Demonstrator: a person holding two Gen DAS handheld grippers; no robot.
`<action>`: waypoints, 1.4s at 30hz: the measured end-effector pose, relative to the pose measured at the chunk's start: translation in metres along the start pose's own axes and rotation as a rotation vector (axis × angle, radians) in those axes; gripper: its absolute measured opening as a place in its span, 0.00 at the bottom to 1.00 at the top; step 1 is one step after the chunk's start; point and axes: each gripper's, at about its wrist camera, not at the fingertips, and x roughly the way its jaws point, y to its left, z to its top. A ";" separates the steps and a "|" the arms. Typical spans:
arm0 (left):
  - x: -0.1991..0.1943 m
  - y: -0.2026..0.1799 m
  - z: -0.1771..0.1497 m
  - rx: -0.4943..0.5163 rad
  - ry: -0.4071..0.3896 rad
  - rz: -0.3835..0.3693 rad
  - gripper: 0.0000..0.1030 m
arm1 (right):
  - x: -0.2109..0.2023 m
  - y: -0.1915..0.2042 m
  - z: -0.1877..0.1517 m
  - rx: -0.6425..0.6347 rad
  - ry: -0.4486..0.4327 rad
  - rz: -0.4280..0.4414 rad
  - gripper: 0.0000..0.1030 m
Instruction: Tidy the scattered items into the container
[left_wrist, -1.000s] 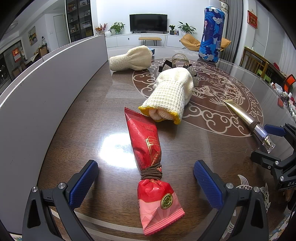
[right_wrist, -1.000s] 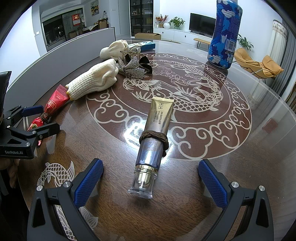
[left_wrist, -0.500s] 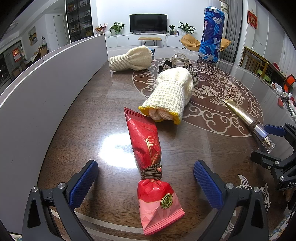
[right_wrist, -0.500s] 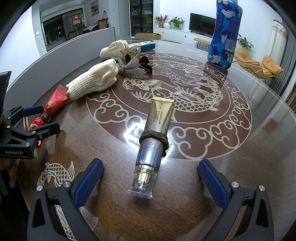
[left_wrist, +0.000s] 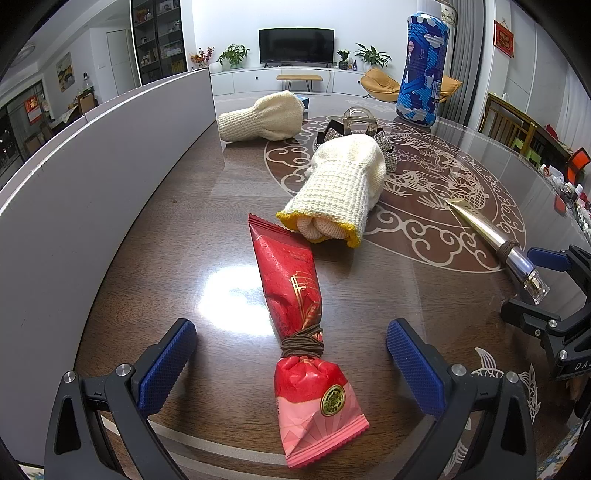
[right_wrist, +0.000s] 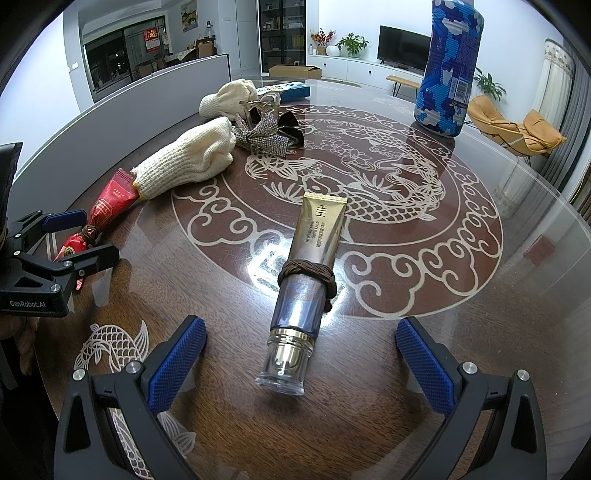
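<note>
A red snack packet (left_wrist: 295, 295) with a brown hair tie around it lies between the fingers of my left gripper (left_wrist: 291, 363), which is open and not touching it. A gold-and-silver cream tube (right_wrist: 306, 273), also wrapped in a brown hair tie, lies between the fingers of my right gripper (right_wrist: 301, 362), open too. Two cream knitted gloves (left_wrist: 340, 192) (left_wrist: 262, 118) lie farther back, with a sparkly bow hair clip (right_wrist: 264, 134) beside the nearer one. A tall blue patterned cylinder container (right_wrist: 448, 66) stands at the far side.
The round glass-topped table (right_wrist: 480, 295) carries a dragon pattern. A grey partition wall (left_wrist: 92, 177) runs along the left edge. A blue flat box (right_wrist: 291, 90) lies behind the gloves. Chairs and living-room furniture stand beyond the table.
</note>
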 end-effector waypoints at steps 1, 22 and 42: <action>0.000 0.000 0.000 -0.001 -0.001 0.000 1.00 | 0.000 0.000 0.000 -0.001 0.000 0.001 1.00; -0.011 0.026 -0.004 0.075 0.154 -0.105 1.00 | 0.018 -0.005 0.029 -0.080 0.198 0.060 1.00; 0.007 -0.006 0.039 0.103 0.243 -0.070 0.23 | 0.047 0.001 0.089 -0.090 0.545 0.050 0.29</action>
